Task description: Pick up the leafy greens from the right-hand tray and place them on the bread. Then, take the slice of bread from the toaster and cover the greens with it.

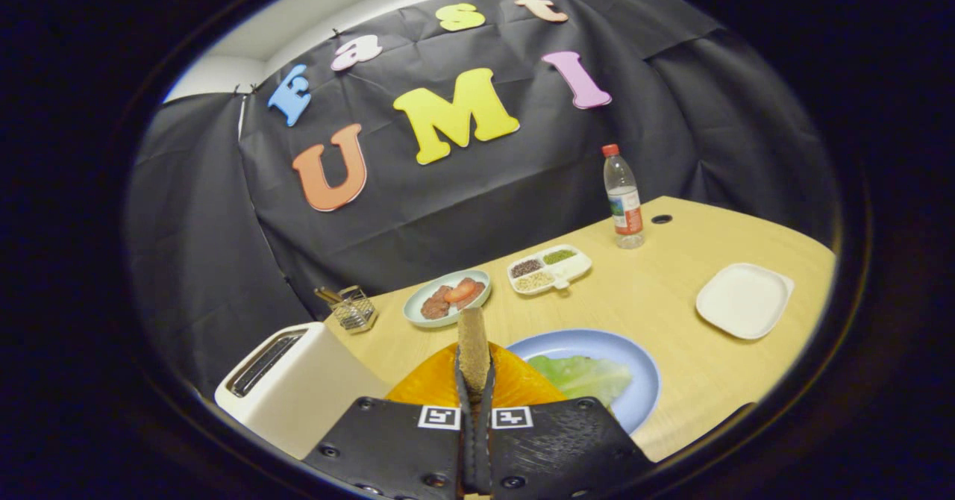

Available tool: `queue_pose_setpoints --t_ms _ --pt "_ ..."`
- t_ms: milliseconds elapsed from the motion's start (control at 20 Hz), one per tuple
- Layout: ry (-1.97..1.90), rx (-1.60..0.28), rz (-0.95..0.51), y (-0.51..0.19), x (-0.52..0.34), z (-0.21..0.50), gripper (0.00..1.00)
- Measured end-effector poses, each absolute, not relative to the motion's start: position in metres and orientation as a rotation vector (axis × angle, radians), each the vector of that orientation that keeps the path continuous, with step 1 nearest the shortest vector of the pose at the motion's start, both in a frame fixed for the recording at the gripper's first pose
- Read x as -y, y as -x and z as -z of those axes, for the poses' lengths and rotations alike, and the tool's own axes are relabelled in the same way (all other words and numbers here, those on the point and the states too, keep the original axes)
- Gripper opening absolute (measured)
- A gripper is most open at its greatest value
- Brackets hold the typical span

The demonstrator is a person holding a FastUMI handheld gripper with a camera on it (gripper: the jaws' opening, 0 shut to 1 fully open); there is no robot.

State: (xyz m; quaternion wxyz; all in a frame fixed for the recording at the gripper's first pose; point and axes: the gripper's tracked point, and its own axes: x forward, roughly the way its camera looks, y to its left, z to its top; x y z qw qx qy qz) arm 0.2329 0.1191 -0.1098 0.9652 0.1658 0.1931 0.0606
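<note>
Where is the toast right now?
In the gripper view, the slice of bread stands upright, pinched between the gripper fingers, above the orange plate, between the toaster and the blue plate with the leafy greens.

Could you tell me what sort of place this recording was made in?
It looks like a staged kitchen booth, not a real kitchen: a wooden table against a black cloth wall, set with a toaster and plates of food. The gripper is shut on a slice of bread.

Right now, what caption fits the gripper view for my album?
Claw shut on toast slice, held upright over the orange plate; greens lie on the blue plate.
</note>
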Motion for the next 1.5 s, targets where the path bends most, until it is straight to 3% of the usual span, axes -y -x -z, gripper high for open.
queue_pose_setpoints --t_ms 200,350,450,800,1050,1300,1500 --pt "-0.311 -0.409 -0.121 -0.232 -0.102 0.122 0.01" --pt "-0.306 -0.432 -0.11 -0.231 -0.088 0.129 0.11" --pt "-0.296 -0.442 -0.103 -0.23 -0.079 0.135 0.12" --pt "-0.272 -0.471 -0.048 -0.228 -0.046 0.15 0.5" --pt "-0.245 -0.425 -0.035 -0.219 -0.033 0.132 0.61" --pt "-0.083 -0.288 -0.004 -0.176 -0.011 0.08 0.91" --pt "-0.013 -0.2 0.024 -0.118 -0.005 0.038 0.95"
